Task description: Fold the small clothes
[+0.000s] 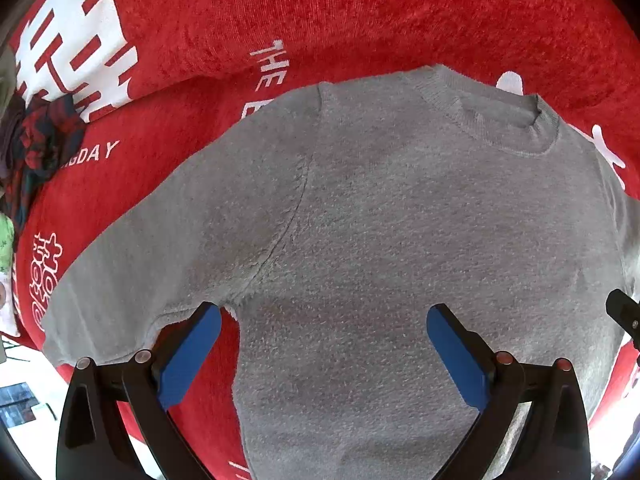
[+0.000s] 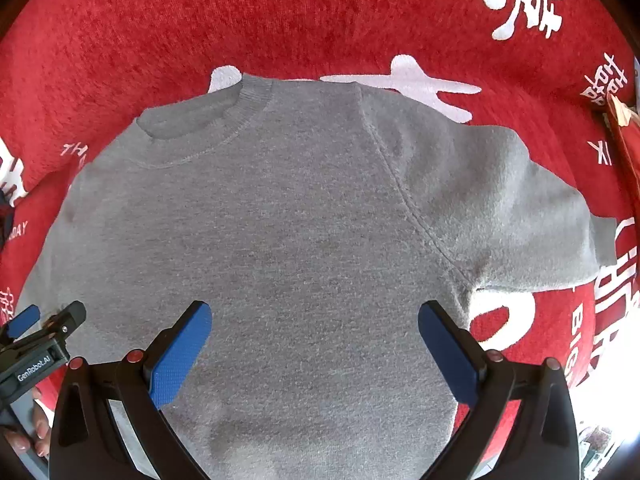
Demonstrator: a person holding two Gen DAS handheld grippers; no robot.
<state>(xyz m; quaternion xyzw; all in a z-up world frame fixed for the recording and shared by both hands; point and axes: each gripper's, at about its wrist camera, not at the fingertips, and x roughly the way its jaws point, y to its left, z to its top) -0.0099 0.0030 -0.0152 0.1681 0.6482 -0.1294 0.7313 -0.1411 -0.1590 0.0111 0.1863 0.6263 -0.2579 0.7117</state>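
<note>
While fingers [image 1: 456, 352] gape wide, grey sweater [image 1: 400, 220] lies untouched.

A home, likely: a plush red blanket [image 1: 360, 20] (white wedding-style lettering) with rumpled clothes [image 1: 40, 140] piled nearby.

Bright, sharp (edges perhaps warped)

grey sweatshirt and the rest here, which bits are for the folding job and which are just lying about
For the job:
- grey sweatshirt, spread flat, unfolded
- left gripper, open above it
- right gripper, open above it

Lying about:
- red blanket with white lettering, under the sweatshirt
- dark plaid cloth, bunched at the edge
</note>
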